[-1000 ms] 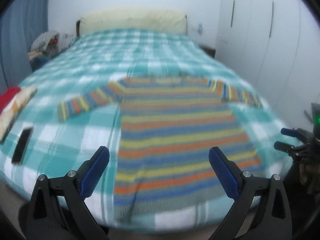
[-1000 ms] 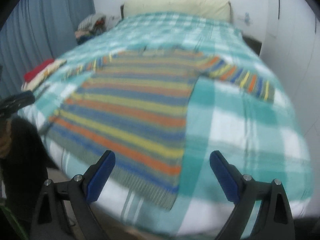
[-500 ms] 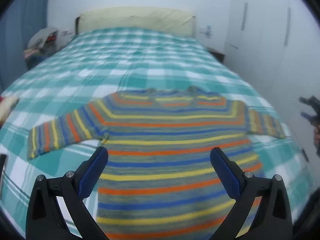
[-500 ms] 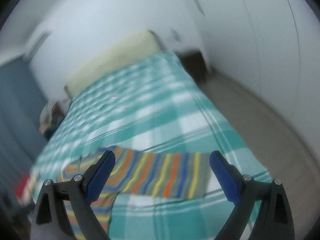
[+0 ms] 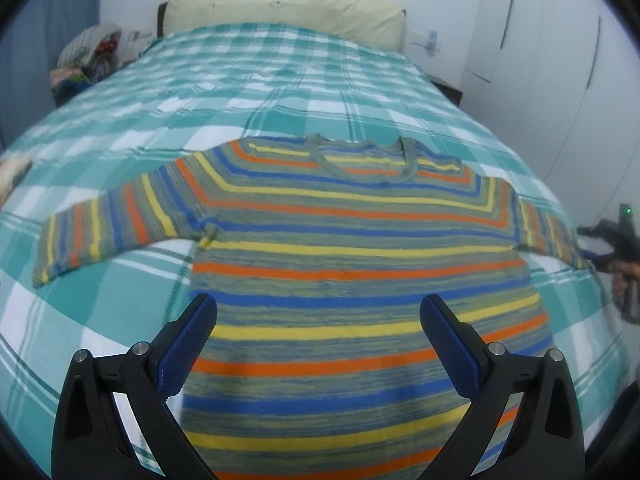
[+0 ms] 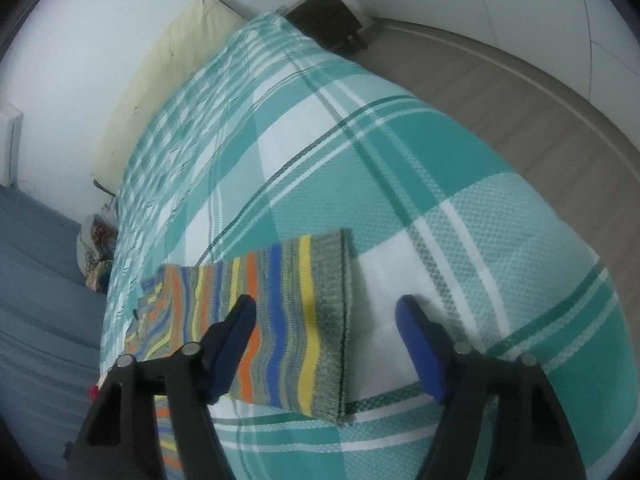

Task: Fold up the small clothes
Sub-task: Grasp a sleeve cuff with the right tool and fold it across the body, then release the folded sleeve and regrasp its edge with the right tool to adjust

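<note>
A small striped sweater in orange, yellow, blue and grey lies flat on the bed, front up, collar toward the headboard, both sleeves spread sideways. My left gripper is open and empty, hovering over the sweater's lower body. My right gripper is open and empty, low over the cuff end of the right sleeve; its left finger overlaps the sleeve, its right finger is over bare bedspread. The right gripper also shows in the left wrist view past the bed's right edge.
The bed has a teal and white checked spread and a cream pillow at the head. A pile of clothes sits far left. White wardrobe doors stand on the right. A dark nightstand and bare floor lie beyond the bed.
My left gripper has moved forward over the sweater, from beyond its hem to above its lower body. My right gripper has swung right and dropped toward the right sleeve's cuff.
</note>
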